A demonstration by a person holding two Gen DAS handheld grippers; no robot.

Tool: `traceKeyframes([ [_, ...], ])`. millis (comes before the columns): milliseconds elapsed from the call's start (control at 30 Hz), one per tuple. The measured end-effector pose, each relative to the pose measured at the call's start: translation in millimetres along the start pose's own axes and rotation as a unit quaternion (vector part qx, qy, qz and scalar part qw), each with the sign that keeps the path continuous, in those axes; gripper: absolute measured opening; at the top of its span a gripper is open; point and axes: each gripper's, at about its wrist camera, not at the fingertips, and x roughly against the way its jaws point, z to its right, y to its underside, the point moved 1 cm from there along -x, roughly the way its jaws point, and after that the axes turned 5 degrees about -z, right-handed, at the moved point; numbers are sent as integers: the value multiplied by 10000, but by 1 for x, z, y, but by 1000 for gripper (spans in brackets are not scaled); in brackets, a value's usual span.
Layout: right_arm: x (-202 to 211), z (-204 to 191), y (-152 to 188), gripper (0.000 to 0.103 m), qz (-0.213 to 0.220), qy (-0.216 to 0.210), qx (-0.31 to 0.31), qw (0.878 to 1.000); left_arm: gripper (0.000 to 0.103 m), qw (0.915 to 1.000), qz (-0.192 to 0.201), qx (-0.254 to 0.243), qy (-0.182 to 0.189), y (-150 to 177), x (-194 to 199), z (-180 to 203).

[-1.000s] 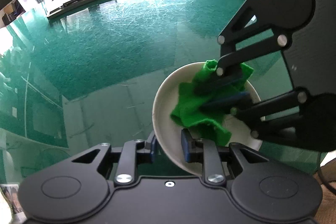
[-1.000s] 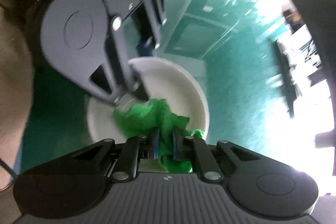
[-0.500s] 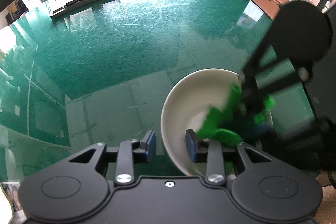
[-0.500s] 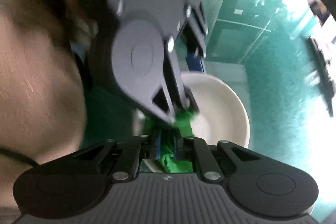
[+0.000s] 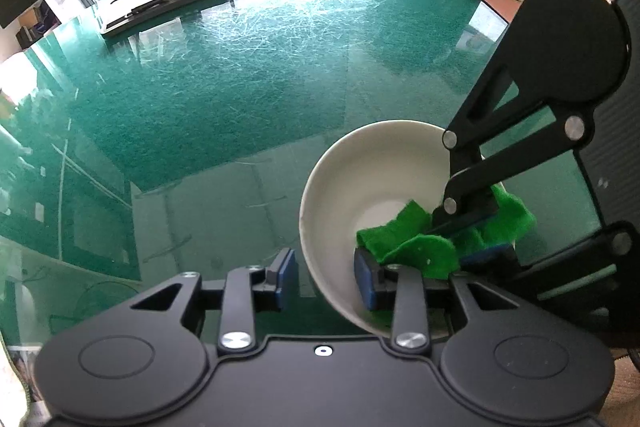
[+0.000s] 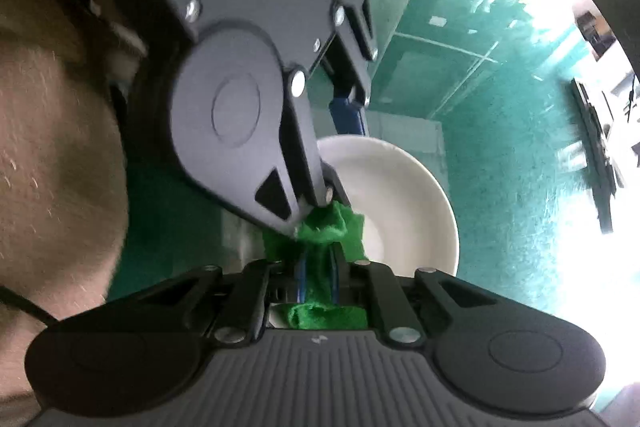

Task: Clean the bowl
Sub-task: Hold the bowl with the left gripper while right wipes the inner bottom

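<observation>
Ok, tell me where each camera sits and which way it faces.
Left wrist: sits on the left gripper, facing along its fingers across the green table; they straddle the white bowl rim.
Right wrist: sits on the right gripper, facing into the bowl; its fingers pinch the green cloth, bare skin at left.
Shared: bowl, cloth, table, and each other's gripper.

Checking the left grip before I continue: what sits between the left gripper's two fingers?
In the left wrist view, the white bowl's near wall stands between the left gripper's open fingers, one outside, one inside beside the green cloth.
</observation>
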Motion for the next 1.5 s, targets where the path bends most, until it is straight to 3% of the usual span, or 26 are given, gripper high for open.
traceKeyframes([
  [67, 4, 1, 4, 15, 30, -229, -48, 9997, 36, 10000, -8, -3, 10, 0, 0, 0],
  [133, 5, -3, 9, 14, -121, -136, 296, 9994, 36, 10000, -10, -7, 15, 0, 0, 0],
  [267, 2, -3, 14, 14, -549, 962, 806, 9906, 37, 10000, -9, 5, 17, 0, 0, -1],
  [400, 7, 0, 15, 16, -514, 717, 586, 9944, 38, 10000, -8, 11, 18, 0, 0, -1],
  [567, 10, -13, 6, 15, -172, 44, 375, 9991, 38, 10000, -9, -21, 18, 0, 0, 1],
  [733, 19, -14, 13, 16, -103, -148, 213, 9996, 41, 10000, -16, 14, 18, 0, -1, -1],
  [833, 17, -20, 21, 15, -401, 328, 644, 9966, 40, 10000, -19, 13, 22, 0, -1, -1],
  [867, 15, -20, 22, 15, -510, 665, 725, 9938, 40, 10000, -19, 12, 28, 0, -1, -1],
  [933, 14, -18, 23, 13, -527, 974, 680, 9915, 40, 10000, -19, 9, 35, 0, -1, -1],
  [1033, 9, -21, 19, 13, -510, 964, 609, 9922, 41, 10000, -20, 27, 50, 1, -1, -1],
  [1167, 16, -31, 19, 13, -305, 214, 436, 9984, 50, 10000, -33, 54, 39, 1, -1, -2],
  [1267, 18, -25, 24, 13, -325, 74, 544, 9980, 51, 10000, -52, 36, 29, 1, -2, -2],
  [1433, 21, -15, 26, 12, -481, 926, 705, 9920, 50, 10000, -45, 17, -1, 1, -2, -2],
  [1500, 21, -15, 25, 12, -419, 1081, 697, 9908, 50, 10000, -42, 14, -21, 1, -2, -2],
])
